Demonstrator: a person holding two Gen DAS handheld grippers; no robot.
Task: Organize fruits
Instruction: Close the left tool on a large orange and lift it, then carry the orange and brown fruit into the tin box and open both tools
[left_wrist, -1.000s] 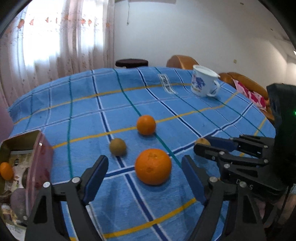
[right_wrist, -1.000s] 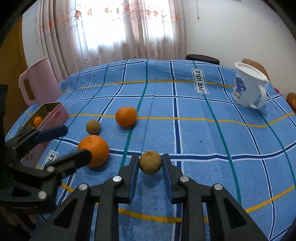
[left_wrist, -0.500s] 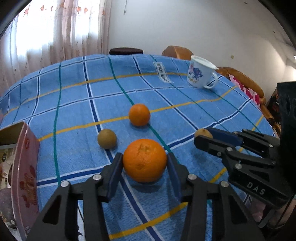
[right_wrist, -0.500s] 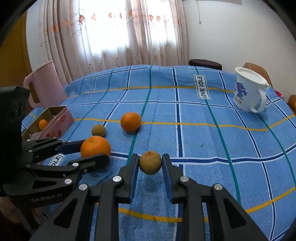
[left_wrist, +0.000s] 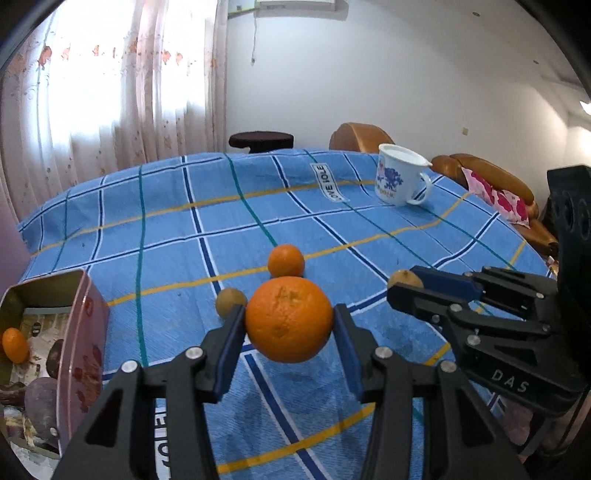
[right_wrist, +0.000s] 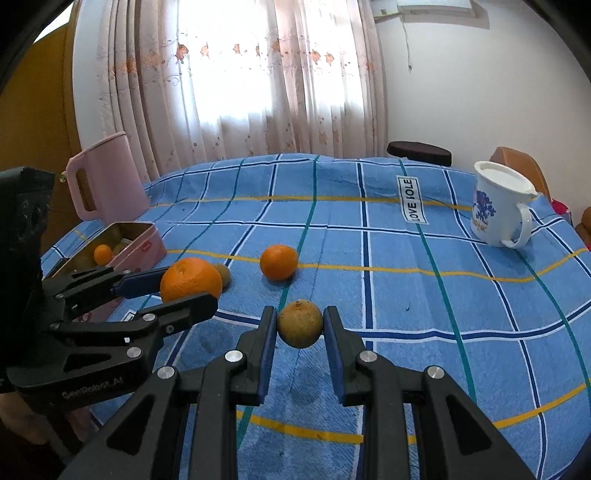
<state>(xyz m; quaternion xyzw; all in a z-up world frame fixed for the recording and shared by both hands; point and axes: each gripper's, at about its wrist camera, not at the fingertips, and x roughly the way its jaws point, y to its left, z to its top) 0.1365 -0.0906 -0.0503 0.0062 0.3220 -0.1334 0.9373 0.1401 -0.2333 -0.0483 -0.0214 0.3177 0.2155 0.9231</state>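
Clamping the large orange (left_wrist: 289, 319) in my left gripper (left_wrist: 290, 325), I held it lifted off the blue checked tablecloth (left_wrist: 166, 236), while my right gripper (right_wrist: 300, 326) pinched a small brown fruit (right_wrist: 300, 324). A smaller orange (right_wrist: 279, 262) and another brown fruit (left_wrist: 229, 301) lay beyond, near the pink tin (left_wrist: 85, 354) at the left.

Two close wrist views, shared tablecloth (left_wrist: 229, 236)

Pink tin (left_wrist: 83, 332) cut off at left edge; dark contents (left_wrist: 40, 406) beside small orange (left_wrist: 14, 345) unidentifiable.
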